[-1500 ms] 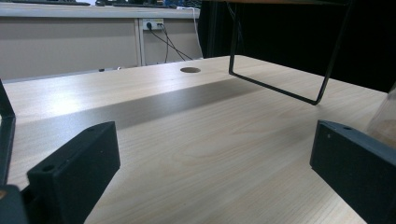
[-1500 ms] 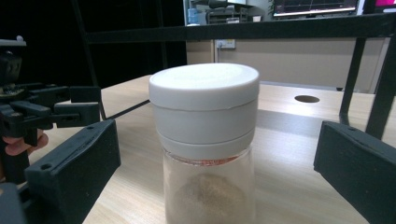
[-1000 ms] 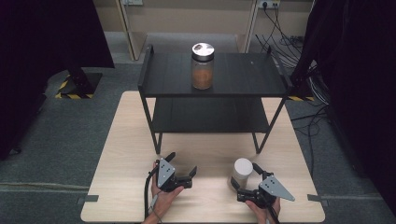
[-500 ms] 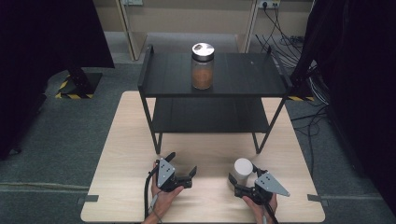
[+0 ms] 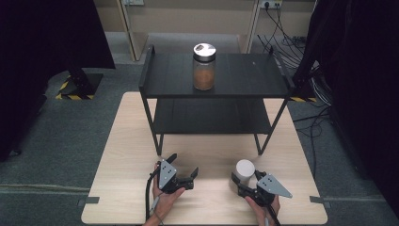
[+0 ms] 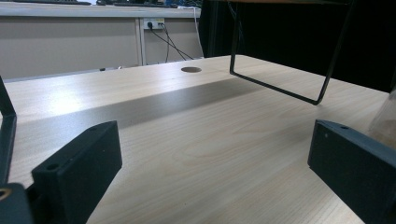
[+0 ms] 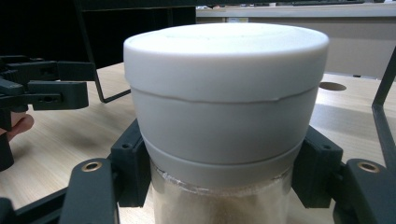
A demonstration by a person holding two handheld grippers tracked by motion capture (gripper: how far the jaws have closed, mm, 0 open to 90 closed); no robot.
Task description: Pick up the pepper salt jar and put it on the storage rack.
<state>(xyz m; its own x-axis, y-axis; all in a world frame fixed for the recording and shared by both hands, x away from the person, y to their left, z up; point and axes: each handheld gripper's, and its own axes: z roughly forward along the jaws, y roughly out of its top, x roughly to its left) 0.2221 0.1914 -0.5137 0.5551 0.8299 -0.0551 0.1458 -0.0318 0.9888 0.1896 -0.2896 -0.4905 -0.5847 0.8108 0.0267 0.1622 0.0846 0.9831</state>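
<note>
The right claw (image 5: 241,181) has just closed and now clamps the white-lidded jar (image 5: 245,170) of pale powder, standing at the near right of the surface (image 5: 127,141); lifting can likely follow. The left claw (image 5: 184,165) rests apart, empty. On the far shelf (image 5: 244,70) stands another jar (image 5: 204,66), holding brown powder.

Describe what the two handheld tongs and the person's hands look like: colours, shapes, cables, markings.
Both tongs are black, with two blocky, squared jaws that have small screw holes. The left tongs carry a grey three-cornered plate with small screws on top; a black cable trails back along the hand. The right tongs carry a longer, pointed grey plate. Brass-coloured rivets show near the right jaws' base. Both hands are bare, with no sleeve or glove in sight.
</note>
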